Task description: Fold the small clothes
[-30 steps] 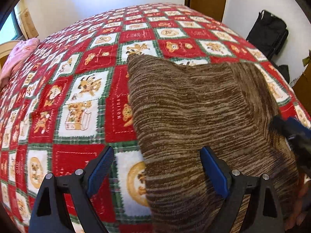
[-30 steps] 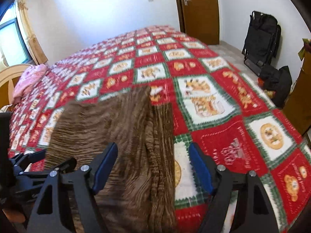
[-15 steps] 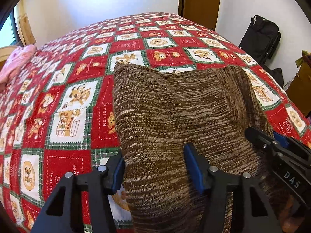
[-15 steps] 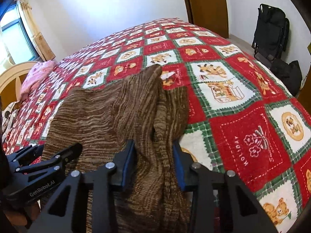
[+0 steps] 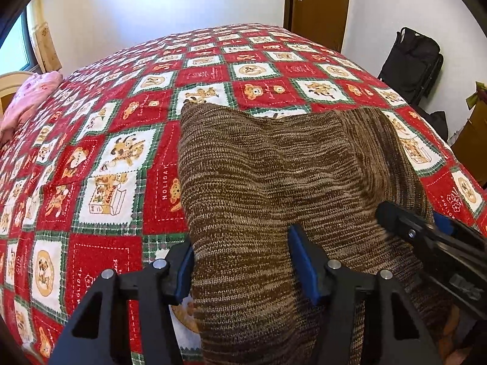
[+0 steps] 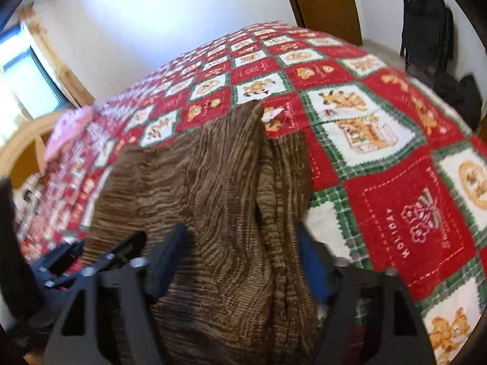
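Observation:
A brown striped knit garment (image 5: 268, 170) lies on the bed's red patchwork blanket (image 5: 100, 152); its near edge is lifted off the bed. My left gripper (image 5: 243, 264) is shut on the garment's near left edge, cloth bunched between the blue pads. My right gripper (image 6: 240, 255) is shut on the near right edge of the garment (image 6: 194, 182), where a folded strip hangs; this view is blurred. The right gripper also shows in the left wrist view (image 5: 432, 237), and the left gripper in the right wrist view (image 6: 91, 261).
A pink cloth (image 5: 30, 97) lies at the bed's far left by a wooden headboard (image 6: 18, 140). A brown door (image 5: 316, 3) stands beyond the bed. A black bag (image 5: 411, 64) leans on the right wall.
Both grippers closed on the garment's near edge and have raised it. The views have tilted up, and the right one is blurred by motion.

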Motion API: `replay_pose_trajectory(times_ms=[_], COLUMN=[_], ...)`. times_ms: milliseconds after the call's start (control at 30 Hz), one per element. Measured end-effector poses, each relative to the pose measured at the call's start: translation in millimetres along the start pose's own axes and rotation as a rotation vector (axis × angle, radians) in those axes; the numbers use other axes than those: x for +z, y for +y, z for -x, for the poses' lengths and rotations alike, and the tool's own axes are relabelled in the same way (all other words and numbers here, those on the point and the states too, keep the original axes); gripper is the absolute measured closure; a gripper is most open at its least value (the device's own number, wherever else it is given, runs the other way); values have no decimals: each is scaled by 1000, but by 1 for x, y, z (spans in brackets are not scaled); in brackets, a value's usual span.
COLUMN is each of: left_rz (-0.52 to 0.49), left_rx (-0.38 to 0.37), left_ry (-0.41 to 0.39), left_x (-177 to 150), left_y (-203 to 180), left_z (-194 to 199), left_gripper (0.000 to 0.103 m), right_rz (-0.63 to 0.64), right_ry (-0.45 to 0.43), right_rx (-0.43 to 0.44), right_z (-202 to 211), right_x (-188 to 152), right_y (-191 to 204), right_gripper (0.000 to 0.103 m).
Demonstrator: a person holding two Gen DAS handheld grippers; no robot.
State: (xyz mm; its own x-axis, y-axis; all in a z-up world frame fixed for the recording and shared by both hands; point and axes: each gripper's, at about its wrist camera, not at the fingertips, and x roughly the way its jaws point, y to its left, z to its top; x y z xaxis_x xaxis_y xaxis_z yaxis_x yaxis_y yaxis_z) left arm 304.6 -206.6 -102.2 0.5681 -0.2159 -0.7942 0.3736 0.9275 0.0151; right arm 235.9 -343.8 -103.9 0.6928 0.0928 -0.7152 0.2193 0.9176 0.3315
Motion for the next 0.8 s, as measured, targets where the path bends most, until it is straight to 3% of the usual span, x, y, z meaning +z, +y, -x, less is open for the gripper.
replay_pose_trajectory(times_ms=[100,333,567,800], left_rz=[1,-19,-1,-28], left_rx=[0,7,-10,-16], left_ry=[-9,-25,-19,-36], left_x=[-1,0,0,-3], left_y=[-1,-5,0,3], left_z=[0,6,15,39], left_gripper=[48,74,78,79], right_rz=[-4,142,175,97], right_ry=[-14,-79,-117,-105], right_rx=[11,-113,-134,-60], right_z=[-1,4,13,39], right_x=[-2,-9,-10,-10], right_y=[-2,21,29,35], right_gripper=[69,75,76,77])
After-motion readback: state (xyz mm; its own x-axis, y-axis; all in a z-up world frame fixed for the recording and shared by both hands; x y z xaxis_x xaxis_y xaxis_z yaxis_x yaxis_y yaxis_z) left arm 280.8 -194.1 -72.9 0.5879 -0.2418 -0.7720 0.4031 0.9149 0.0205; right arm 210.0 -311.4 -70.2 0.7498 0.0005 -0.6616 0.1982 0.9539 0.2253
